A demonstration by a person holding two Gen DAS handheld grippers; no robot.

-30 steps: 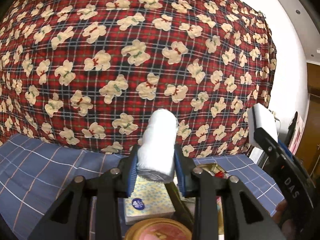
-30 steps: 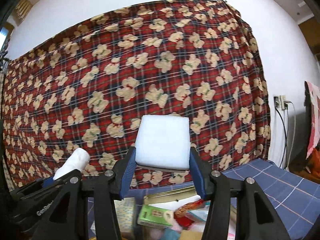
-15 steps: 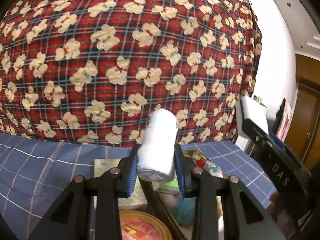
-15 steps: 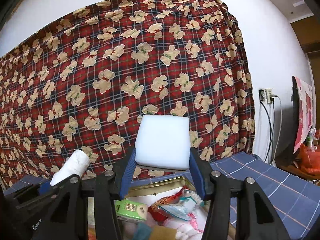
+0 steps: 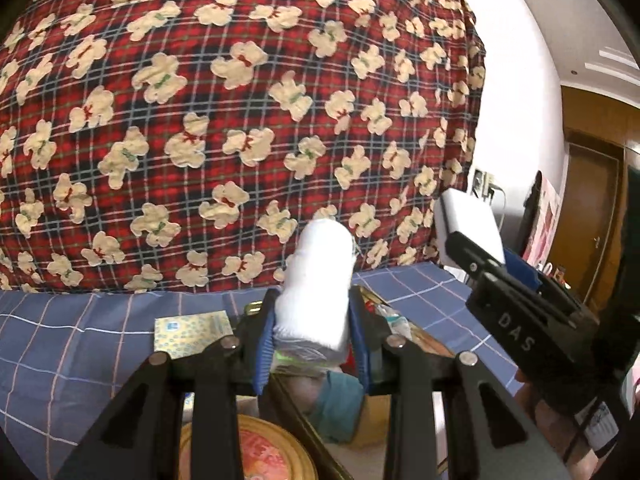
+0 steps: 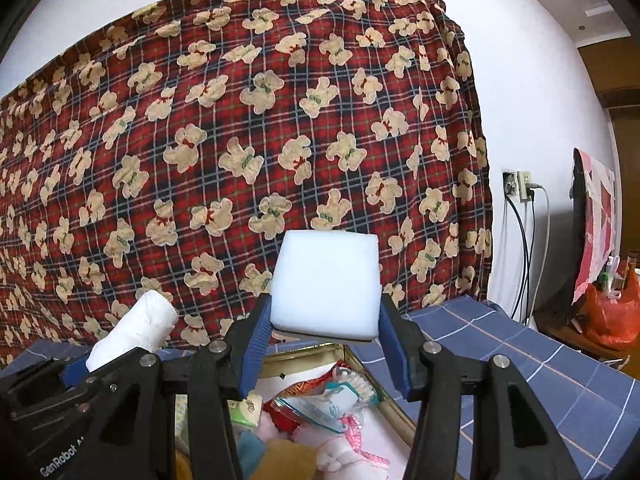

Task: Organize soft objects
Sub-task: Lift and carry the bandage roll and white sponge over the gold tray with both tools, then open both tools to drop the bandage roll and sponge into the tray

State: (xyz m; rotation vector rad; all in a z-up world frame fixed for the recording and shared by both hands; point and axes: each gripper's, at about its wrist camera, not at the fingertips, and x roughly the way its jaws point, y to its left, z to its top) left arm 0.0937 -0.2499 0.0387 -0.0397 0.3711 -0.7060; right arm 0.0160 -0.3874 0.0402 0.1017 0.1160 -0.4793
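A red plaid blanket printed with cream teddy bears point(image 6: 248, 128) is hanging across the far wall. Below it, a table under a blue checked cloth point(image 6: 520, 364) is carrying an open gold tin point(image 6: 360, 364) crowded with soft items. The right tool point(image 6: 325, 344) is clamping a white foam block point(image 6: 326, 284) above the tin. To its left, the left tool point(image 5: 312, 340) is gripping a white cloth roll point(image 5: 318, 280) over the tin's near-left edge.

Round tin point(image 5: 244, 452) cut off at bottom edge, box contents point(image 6: 320, 412) partly hidden behind gripper frame, labels unreadable
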